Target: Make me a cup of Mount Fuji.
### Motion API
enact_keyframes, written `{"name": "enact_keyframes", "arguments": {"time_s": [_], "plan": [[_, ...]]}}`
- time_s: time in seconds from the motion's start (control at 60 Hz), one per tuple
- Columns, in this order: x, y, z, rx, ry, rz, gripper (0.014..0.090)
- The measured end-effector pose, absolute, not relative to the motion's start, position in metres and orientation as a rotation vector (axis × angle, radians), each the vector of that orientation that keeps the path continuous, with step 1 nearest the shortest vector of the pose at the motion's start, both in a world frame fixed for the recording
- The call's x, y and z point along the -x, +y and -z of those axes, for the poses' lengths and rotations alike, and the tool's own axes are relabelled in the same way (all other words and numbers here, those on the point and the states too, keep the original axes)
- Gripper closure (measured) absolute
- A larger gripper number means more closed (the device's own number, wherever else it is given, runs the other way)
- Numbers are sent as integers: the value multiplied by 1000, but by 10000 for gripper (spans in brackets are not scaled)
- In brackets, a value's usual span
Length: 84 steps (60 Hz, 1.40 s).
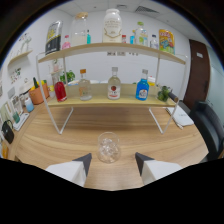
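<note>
Jaws wide open, holding nothing; clear glass (109, 147) with ice on the wooden worktop (60, 142) just ahead between the fingertips (85, 161). Bottles line the shelf (100, 100) beyond.

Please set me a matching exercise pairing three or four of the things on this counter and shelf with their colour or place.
Things:
1. glass
2. bottle at the right of the lower shelf
3. bottle at the left of the lower shelf
4. gripper

Descriptions:
A. red
B. clear, holding ice, on the wooden counter just ahead of the fingers
C. blue
D. open, fingers apart

Pairs: 1-B, 2-C, 3-A, 4-D
</note>
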<state>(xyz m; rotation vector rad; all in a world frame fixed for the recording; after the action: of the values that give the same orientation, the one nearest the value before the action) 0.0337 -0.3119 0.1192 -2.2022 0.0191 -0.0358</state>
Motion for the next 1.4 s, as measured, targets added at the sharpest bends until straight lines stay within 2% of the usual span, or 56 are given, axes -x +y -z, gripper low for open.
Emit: {"name": "enact_keyframes", "arguments": {"time_s": [0.283, 0.417, 0.617, 0.9, 1.133, 1.3, 1.4], "plan": [[-43, -324, -118, 2206, 56, 78, 214], [-26, -341, -119, 2193, 67, 35, 215], [19, -341, -143, 2067, 75, -44, 214], [50, -264, -204, 1875, 33, -55, 213], [52, -171, -215, 1833, 6, -54, 218], [54, -123, -208, 1838, 8, -85, 346], [55, -109, -199, 1849, -5, -85, 515]]}}
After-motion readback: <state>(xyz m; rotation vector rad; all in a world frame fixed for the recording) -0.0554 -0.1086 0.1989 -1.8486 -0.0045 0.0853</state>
